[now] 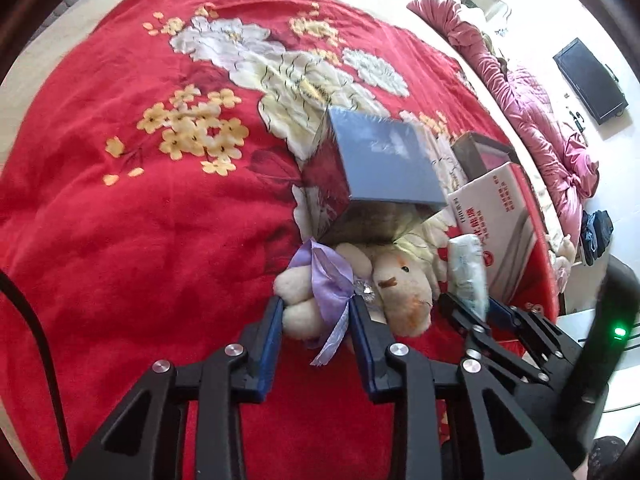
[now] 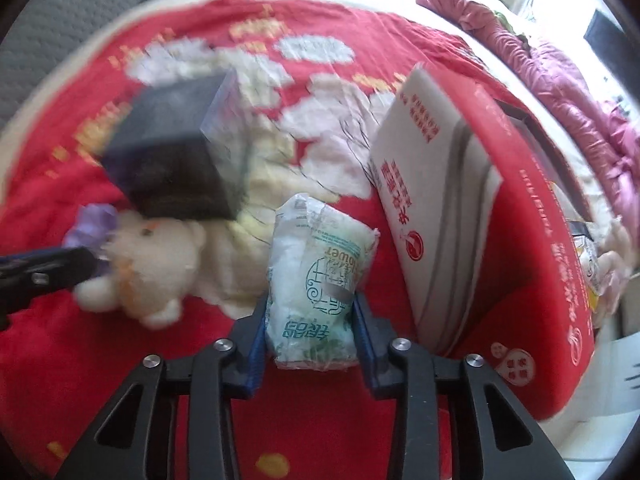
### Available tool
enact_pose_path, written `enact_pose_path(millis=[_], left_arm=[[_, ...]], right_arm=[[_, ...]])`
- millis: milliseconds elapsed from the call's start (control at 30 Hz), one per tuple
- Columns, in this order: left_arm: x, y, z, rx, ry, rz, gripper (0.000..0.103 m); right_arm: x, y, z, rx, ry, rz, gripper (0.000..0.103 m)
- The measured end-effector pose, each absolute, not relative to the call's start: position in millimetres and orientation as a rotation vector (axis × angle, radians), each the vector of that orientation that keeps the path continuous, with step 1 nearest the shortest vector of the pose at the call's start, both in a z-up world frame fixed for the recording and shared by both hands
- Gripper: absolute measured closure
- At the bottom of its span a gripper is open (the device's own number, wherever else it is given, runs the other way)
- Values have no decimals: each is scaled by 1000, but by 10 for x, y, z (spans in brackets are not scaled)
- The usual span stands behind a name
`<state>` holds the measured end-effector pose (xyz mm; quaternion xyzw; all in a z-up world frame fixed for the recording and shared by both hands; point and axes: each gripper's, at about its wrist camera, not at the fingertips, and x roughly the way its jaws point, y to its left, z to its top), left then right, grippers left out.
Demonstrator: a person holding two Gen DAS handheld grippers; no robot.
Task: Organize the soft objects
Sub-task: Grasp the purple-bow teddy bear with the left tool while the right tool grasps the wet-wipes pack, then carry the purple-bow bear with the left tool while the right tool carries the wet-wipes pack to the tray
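Note:
A cream plush bear [image 1: 400,284] with a purple ribbon [image 1: 328,276] lies on the red floral blanket [image 1: 120,208]. My left gripper [image 1: 316,308] is shut on the bear's paw and ribbon. The bear also shows in the right wrist view [image 2: 156,264], with the left gripper's fingers [image 2: 48,268] at its left side. My right gripper [image 2: 310,312] is shut on a white and green tissue pack [image 2: 316,284]. In the left wrist view the right gripper [image 1: 476,308] holds the pack [image 1: 468,268] just right of the bear.
A grey box [image 1: 380,160] lies tilted above the bear, also in the right wrist view [image 2: 176,152]. A white and red carton [image 2: 460,216] stands to the right, with a dark frame [image 1: 484,152] behind it. A pink quilt [image 1: 540,120] lies along the far right.

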<state>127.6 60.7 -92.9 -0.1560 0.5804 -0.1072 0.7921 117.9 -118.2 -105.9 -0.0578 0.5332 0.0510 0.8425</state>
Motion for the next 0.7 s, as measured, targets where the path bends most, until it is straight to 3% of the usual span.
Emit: enact_pose_path(millis=[367,700], left_arm=[[1049,458,-162,-257,1096,-194,70],[1041,-279,521,-185,978,-298,70]], right_arm=[[889,-1516,-177,-1,964,206,66],[661,-2376,443,29,868,112,66]])
